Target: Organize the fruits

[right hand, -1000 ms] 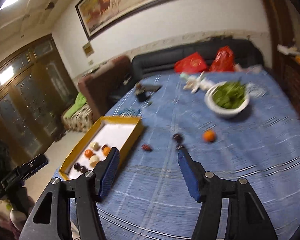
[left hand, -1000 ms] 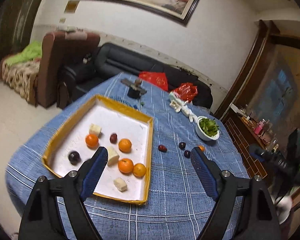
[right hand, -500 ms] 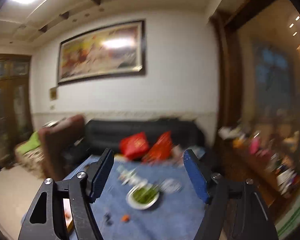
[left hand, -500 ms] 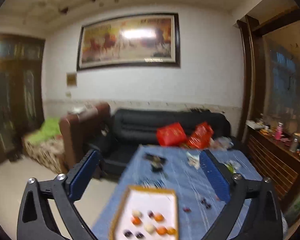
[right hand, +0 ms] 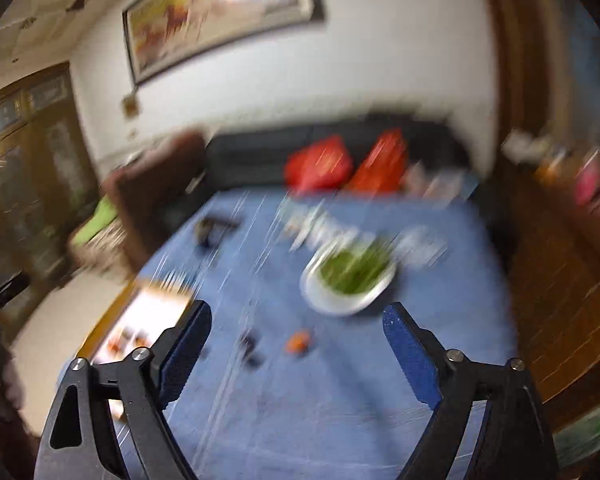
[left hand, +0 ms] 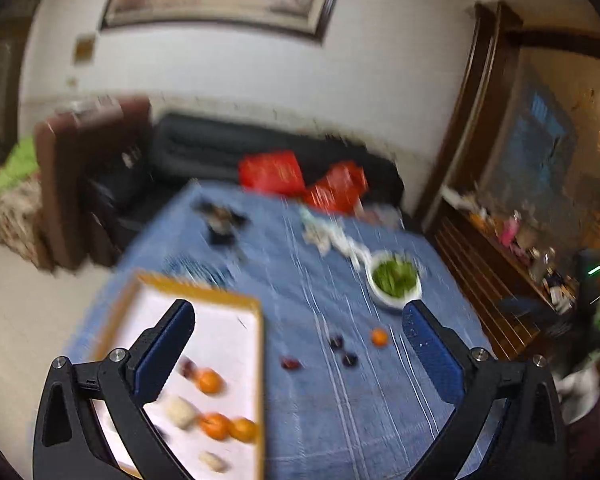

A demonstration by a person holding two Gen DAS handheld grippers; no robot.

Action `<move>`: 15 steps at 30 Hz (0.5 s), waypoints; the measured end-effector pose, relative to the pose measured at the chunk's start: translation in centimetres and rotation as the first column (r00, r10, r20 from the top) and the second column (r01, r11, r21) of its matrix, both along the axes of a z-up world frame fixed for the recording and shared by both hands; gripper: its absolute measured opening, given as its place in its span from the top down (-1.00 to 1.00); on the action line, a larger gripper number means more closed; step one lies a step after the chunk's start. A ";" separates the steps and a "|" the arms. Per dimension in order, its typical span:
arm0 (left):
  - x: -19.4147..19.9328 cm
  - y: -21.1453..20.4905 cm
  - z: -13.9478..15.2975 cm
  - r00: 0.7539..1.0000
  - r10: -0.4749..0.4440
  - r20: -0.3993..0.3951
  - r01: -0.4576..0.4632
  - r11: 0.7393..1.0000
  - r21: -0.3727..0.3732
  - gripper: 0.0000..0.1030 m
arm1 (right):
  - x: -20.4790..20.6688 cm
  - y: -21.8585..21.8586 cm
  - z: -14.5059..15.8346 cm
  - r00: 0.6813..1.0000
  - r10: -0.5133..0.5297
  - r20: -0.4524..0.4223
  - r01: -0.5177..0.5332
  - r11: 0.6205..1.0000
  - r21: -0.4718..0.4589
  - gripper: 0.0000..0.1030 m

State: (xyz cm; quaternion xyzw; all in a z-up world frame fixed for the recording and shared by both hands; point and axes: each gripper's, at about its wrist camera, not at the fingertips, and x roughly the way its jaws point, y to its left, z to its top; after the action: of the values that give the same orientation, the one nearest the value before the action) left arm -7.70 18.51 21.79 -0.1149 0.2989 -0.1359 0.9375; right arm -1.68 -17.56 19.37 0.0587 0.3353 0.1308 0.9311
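Observation:
A yellow-rimmed white tray (left hand: 256, 364) lies on the blue tablecloth at lower left and holds several oranges (left hand: 209, 381), pale chunks and dark fruits. Loose on the cloth to its right lie a small orange (left hand: 379, 337), two dark plums (left hand: 336, 341) and a red fruit (left hand: 291, 363). My left gripper (left hand: 298, 312) is open and empty, held above the table. My right gripper (right hand: 296, 312) is open and empty too; its blurred view shows the small orange (right hand: 298, 342), dark fruits (right hand: 248, 344) and the tray (right hand: 148, 312).
A white bowl of greens (left hand: 394, 278) stands behind the loose fruits, with white clutter (left hand: 332, 236) and a dark object (left hand: 220, 220) farther back. Red bags (left hand: 272, 172) lie at the table's far edge before a black sofa. A wooden cabinet (left hand: 500, 264) stands right.
Both grippers swung up toward the wall half a second ago and have tilted back down to the table. Both views are motion-blurred. The fruits lie where they did.

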 end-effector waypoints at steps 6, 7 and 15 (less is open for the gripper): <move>4.3 -4.5 -7.5 0.988 -0.059 -0.141 0.069 0.995 0.067 -0.34 | 6.6 5.7 -15.2 0.960 0.135 -0.244 -0.102 0.984 0.143 -0.24; 4.8 -5.4 -8.5 0.985 -0.068 -0.160 0.085 0.991 0.103 -0.17 | 7.3 6.4 -16.4 0.960 0.132 -0.248 -0.105 0.987 0.118 -0.24; 7.9 -9.2 -14.5 0.956 -0.101 -0.276 0.175 0.950 0.257 -0.14 | 10.9 8.8 -20.6 0.956 0.152 -0.252 -0.138 0.988 0.071 -0.24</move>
State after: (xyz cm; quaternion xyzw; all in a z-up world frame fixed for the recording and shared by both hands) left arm 0.20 9.31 7.26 0.0226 0.4426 -0.1420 0.8851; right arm 9.24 -8.72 -1.25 0.0749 0.4530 0.1987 0.8658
